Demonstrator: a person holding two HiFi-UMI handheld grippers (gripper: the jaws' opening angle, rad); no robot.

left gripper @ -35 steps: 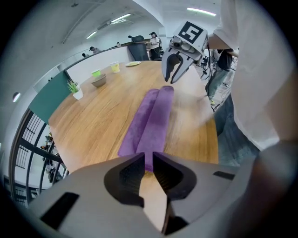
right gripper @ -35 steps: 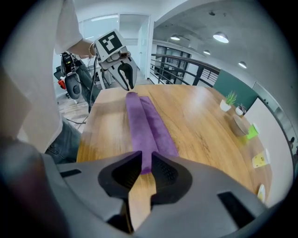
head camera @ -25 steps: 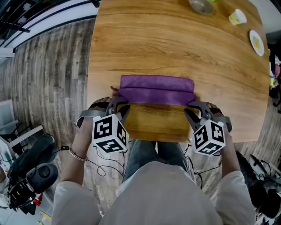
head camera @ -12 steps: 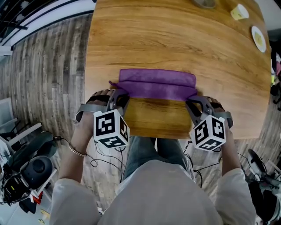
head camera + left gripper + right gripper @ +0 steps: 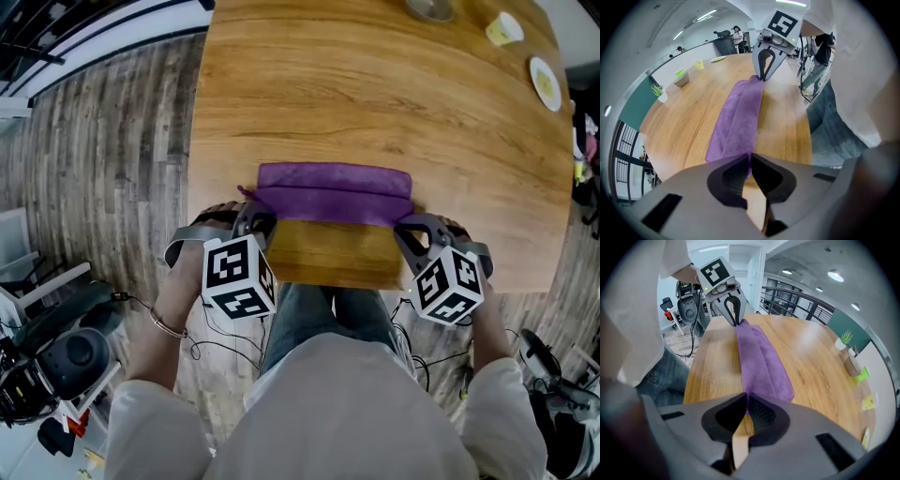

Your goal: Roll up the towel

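Two towel (image 5: 335,192) corners sit clamped in left gripper (image 5: 251,219) and right gripper (image 5: 410,228) jaws, just closed; rolling seems barely begun.

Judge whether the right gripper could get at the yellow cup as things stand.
Probably not: the right gripper is shut on a corner of the purple towel at the near edge, and the yellow cup stands at the table's far corner.

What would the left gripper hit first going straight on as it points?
The purple towel: the left gripper already pinches its corner, jaws having just closed further. Right beneath, probably the wooden table.
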